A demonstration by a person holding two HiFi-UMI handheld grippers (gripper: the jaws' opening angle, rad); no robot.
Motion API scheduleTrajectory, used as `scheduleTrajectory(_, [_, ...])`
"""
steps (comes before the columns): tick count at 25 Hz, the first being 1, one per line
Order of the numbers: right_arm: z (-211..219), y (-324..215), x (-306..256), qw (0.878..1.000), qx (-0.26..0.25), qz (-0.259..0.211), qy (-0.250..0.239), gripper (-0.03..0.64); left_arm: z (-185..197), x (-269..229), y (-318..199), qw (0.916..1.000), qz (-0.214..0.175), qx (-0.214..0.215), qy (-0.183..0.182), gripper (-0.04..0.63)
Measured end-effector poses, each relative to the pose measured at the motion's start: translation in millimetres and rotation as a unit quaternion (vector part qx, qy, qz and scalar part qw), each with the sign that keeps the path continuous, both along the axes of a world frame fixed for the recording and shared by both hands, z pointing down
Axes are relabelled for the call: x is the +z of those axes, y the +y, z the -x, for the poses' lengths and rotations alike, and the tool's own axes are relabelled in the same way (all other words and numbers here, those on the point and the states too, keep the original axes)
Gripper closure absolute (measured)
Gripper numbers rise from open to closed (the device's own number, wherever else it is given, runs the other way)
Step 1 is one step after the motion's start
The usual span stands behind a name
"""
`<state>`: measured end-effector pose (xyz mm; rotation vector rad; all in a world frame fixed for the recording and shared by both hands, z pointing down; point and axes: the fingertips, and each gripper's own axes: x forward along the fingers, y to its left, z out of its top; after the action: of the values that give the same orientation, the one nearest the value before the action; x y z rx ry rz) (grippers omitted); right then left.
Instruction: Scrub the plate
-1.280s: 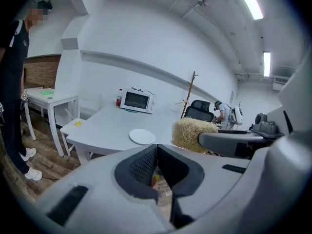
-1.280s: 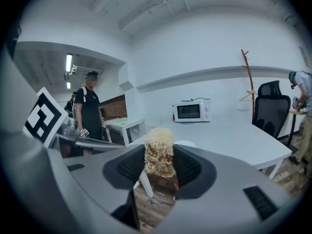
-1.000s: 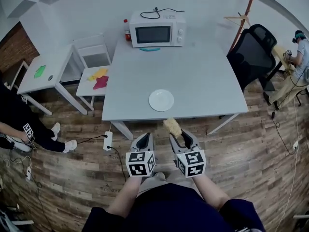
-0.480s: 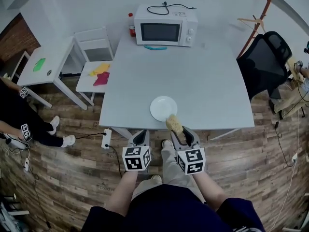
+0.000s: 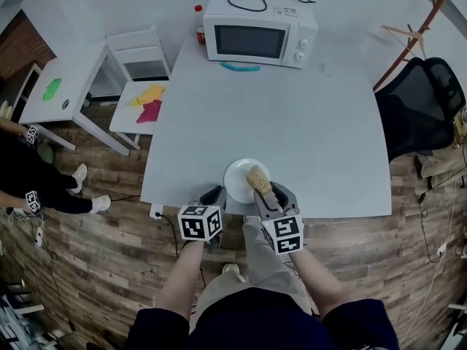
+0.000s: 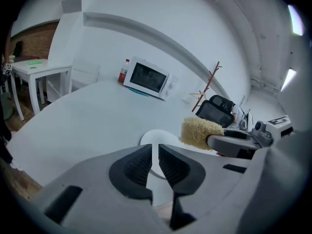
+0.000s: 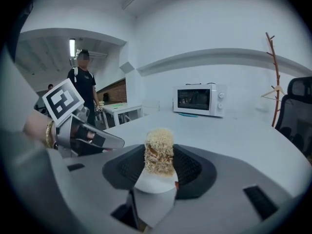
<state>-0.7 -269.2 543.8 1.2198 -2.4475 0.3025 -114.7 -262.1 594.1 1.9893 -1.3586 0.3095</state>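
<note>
While the plate (image 5: 235, 183) is sitting at the table's (image 5: 292, 115) near edge, the right gripper (image 5: 265, 193) is clamping a scrubber (image 5: 258, 176) over that edge. The left gripper (image 5: 213, 196) is hanging pinched closed and empty there, and probably should be pressing the rim steady.

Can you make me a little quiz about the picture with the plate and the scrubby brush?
1. True or false: the left claw is shut with nothing in it.
2. What does the right claw hold? A) a scrub brush B) a cup C) a spoon
3. Fill in: at the far end of the table, away from the plate, stands a white ____.

Key: 1. True. 2. A. 3. microwave.
</note>
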Motion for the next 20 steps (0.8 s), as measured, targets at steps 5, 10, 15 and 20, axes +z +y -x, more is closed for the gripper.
scheduleTrajectory(5, [15, -28, 15, 1.000, -0.020, -0.003, -0.003, 0.440, 0, 23, -26, 0.9993, 0.033, 0.015, 0.013, 0.454])
scheduleTrajectory(10, [19, -49, 32, 1.000, -0.008, 0.000, 0.004, 0.440, -3, 41, -40, 0.9976, 0.060, 0.034, -0.010, 0.454])
scheduleTrajectory(15, [19, -51, 49, 0.999, 0.003, 0.038, 0.000, 0.440, 1, 53, -42, 0.9942, 0.102, 0.027, -0.022, 0.508])
scheduleTrajectory(20, [13, -42, 69, 0.997, 0.004, 0.080, 0.002, 0.440, -4, 56, -39, 0.9909, 0.131, 0.029, 0.004, 0.512])
